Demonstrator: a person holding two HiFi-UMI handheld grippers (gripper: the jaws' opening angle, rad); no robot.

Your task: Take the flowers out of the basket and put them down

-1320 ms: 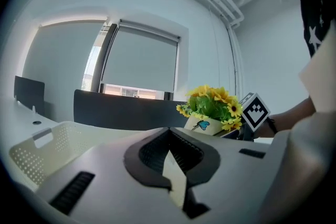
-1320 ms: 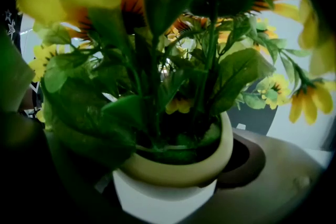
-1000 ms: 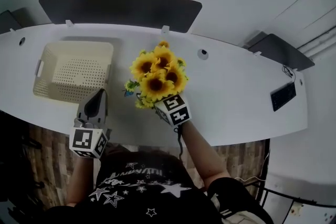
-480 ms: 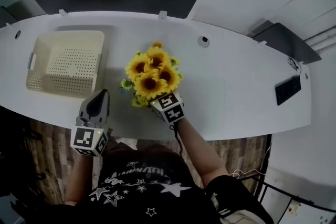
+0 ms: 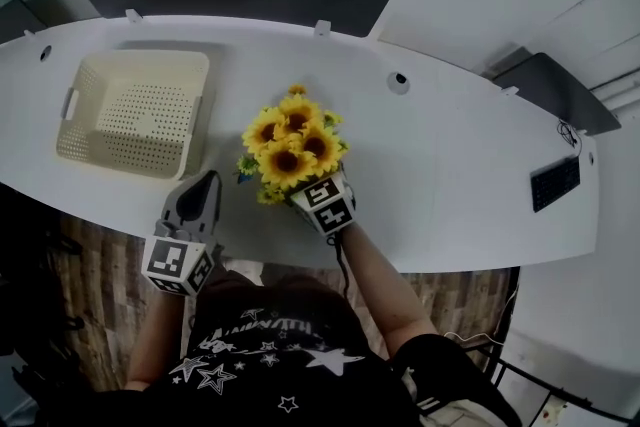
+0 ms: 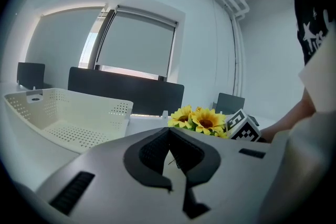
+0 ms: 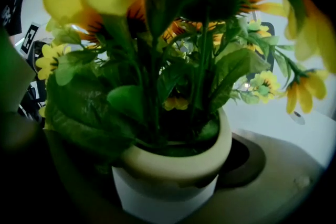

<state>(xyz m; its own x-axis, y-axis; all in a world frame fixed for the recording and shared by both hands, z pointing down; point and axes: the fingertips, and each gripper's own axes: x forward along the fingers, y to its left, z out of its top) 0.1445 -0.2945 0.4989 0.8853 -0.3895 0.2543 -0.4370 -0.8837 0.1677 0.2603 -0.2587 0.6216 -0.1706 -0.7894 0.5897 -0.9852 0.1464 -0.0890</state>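
While the right gripper [image 5: 312, 198] is reaching forward over the near edge of the white table [image 5: 450, 165] and tilting downward, its jaws are clamping the cream pot [image 7: 173, 176] of sunflowers [image 5: 290, 143], out of the basket [image 5: 192, 115] and just to its right. The left gripper [image 5: 206, 183] is pointing almost level beside the flowers, jaws pressed together on nothing. The perforated basket is showing only its bare floor.

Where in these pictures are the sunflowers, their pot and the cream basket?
sunflowers [image 5: 288, 151]: head view, on the middle blooms.
pot [image 7: 176, 168]: right gripper view, on its cream rim.
basket [image 5: 135, 120]: head view, on its perforated floor.
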